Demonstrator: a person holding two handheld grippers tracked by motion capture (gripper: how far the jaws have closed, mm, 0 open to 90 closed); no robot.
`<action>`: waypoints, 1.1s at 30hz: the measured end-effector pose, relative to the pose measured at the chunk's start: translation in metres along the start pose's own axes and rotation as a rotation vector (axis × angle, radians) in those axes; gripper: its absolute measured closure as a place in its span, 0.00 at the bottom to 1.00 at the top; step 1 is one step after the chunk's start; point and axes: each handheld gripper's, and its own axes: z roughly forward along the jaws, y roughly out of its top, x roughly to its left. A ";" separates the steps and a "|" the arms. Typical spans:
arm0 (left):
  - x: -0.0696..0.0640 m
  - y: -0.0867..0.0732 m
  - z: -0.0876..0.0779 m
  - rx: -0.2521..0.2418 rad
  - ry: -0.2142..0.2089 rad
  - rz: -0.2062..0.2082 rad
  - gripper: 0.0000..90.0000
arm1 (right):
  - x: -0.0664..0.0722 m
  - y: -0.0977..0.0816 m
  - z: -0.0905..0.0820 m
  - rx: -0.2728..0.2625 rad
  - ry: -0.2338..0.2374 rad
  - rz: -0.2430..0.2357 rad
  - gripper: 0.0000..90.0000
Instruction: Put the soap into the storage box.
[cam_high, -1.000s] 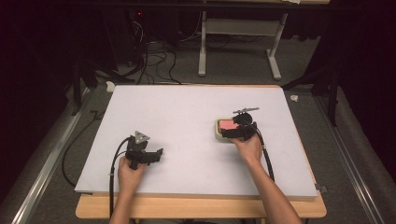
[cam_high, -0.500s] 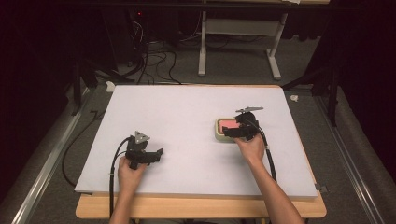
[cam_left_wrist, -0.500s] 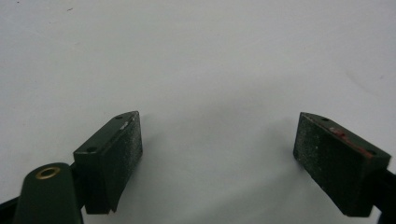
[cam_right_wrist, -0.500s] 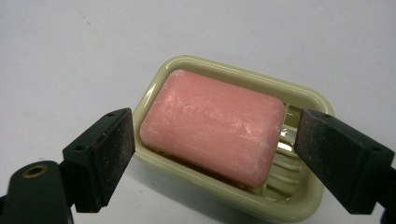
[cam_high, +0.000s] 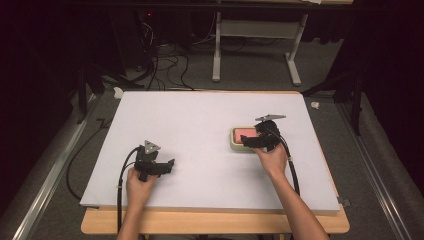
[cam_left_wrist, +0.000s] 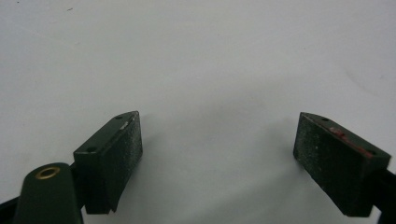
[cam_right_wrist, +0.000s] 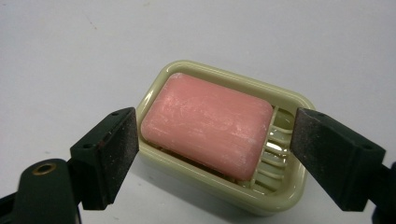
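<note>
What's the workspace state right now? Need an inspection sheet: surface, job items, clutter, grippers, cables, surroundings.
Surface: white board on a wooden table, clean.
Job's things: pink soap lying in a cream soap dish, right of centre.
Clutter: nothing seen.
Grippers: left gripper open over bare board; right gripper has just been closing, jaws astride the dish, pads not yet pressing.
Cables: black cable trails from left gripper; another from the right.
Surroundings: dark room, grey floor, white table frame behind.

Soap bar (cam_right_wrist: 208, 123) in soap dish (cam_right_wrist: 261, 198), dish on table (cam_high: 200, 125) right half, right gripper (cam_high: 250, 141) over it
</note>
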 end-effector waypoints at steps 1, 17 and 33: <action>0.000 0.000 0.000 -0.001 0.000 0.000 0.18 | -0.001 0.000 -0.001 -0.005 0.000 0.000 0.18; 0.000 0.000 0.000 0.000 0.001 0.001 0.18 | -0.012 -0.009 -0.016 -0.059 0.004 0.021 0.20; 0.000 0.000 0.000 0.001 0.001 0.001 0.18 | -0.028 -0.020 -0.034 -0.107 0.003 0.034 0.21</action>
